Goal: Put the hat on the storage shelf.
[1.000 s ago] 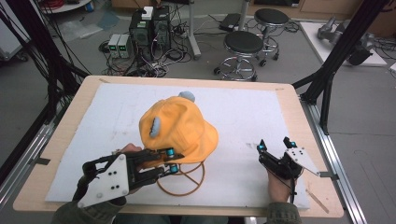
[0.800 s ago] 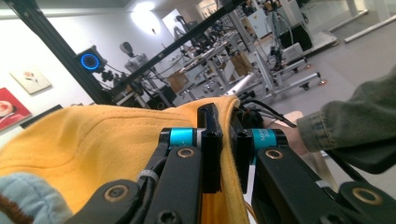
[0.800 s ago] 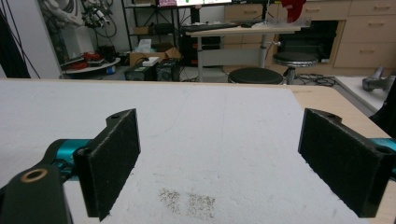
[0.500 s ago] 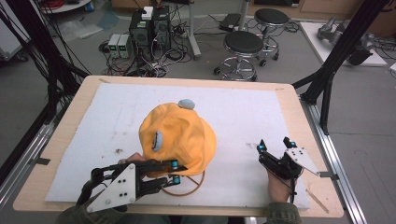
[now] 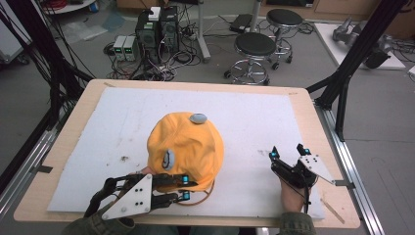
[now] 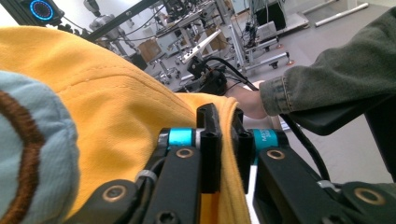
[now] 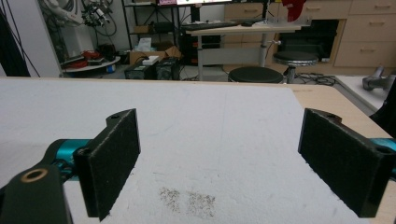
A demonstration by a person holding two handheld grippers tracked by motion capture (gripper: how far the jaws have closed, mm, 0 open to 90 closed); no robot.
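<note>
An orange hat (image 5: 188, 142) lies crown-up on the white mat (image 5: 269, 117), with a grey button (image 5: 198, 118) on top and a pale blue patch (image 5: 169, 159) on its near side. My left gripper (image 5: 185, 188) comes in from the near left, shut on the hat's near rim. In the left gripper view the orange fabric (image 6: 116, 107) fills the narrow gap between the pads of my left gripper (image 6: 226, 140); its jaws have just been opening slightly. An orange cord loop (image 5: 208, 193) pokes out beneath the rim. My right gripper (image 5: 288, 152) rests open on the mat at the right, nothing between its jaws (image 7: 219, 154).
The mat covers most of a wooden table (image 5: 313, 112). Beyond the far edge stand two black stools (image 5: 254, 46) and computer boxes with cables (image 5: 156, 29). Black frame struts (image 5: 352, 63) rise at the right. A faint dirt smudge (image 7: 187, 200) marks the mat.
The hat has come down from a lifted, tilted pose and now sits flatter on the mat. My left gripper sank with it toward the near edge. The right gripper kept still.
</note>
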